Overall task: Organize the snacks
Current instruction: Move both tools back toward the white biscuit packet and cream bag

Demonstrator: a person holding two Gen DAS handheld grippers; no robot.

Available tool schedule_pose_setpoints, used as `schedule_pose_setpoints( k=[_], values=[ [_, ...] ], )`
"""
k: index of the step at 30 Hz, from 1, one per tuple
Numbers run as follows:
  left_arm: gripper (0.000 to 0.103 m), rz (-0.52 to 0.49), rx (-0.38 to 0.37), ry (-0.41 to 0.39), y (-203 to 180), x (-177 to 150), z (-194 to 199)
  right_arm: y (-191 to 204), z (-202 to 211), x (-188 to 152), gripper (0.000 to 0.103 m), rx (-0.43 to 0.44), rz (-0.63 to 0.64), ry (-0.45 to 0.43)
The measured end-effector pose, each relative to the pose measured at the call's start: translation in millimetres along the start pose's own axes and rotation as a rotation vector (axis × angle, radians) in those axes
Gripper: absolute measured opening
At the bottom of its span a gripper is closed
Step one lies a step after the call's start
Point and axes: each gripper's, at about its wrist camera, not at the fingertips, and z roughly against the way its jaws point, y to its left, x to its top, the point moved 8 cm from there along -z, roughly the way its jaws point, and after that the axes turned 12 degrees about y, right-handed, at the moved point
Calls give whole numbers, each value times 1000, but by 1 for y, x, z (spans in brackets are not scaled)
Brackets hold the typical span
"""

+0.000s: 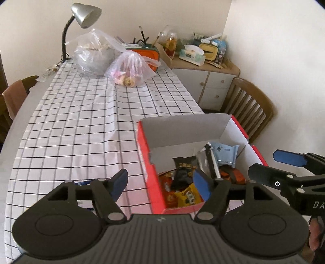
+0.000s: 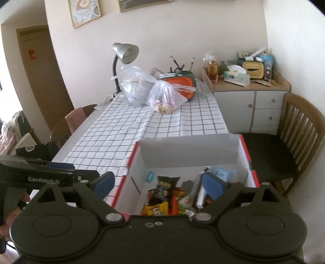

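A red cardboard box [image 1: 145, 142] with a white inside stands open on the checked tablecloth [image 1: 81, 121] at the table's near right corner. Inside lie several snack packets: a black one [image 1: 183, 170], a yellow one [image 1: 187, 196], a light blue one [image 1: 225, 153] and orange ones. My left gripper [image 1: 160, 178] hovers over the box's near left wall, open, nothing between its blue pads. My right gripper [image 2: 158, 179] hangs above the box [image 2: 189, 150], open wide and empty, over the black packet [image 2: 165, 187] and yellow packet [image 2: 155, 209]. Each gripper shows at the edge of the other's view.
Two clear plastic bags [image 1: 130, 69] with food sit at the table's far end beside a grey desk lamp [image 1: 85, 14] and an orange container [image 2: 180, 83]. A wooden chair [image 2: 300, 130] stands right of the box. A cluttered cabinet [image 2: 247, 101] stands behind it.
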Motion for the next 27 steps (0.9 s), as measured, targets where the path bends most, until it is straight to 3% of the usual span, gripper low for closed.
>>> schedule_pose_setpoints(
  k=[9,13,27],
  values=[
    [74,29,16,-30,54,-22,21,57,-15,-5,102,28,54,3],
    [82,73,19,-27,86,-34,26,81,-30,-9,103,41,55,29],
    [82,280,123,97,212,-84,-3,157,-109,-21,103,25,104,152]
  ],
)
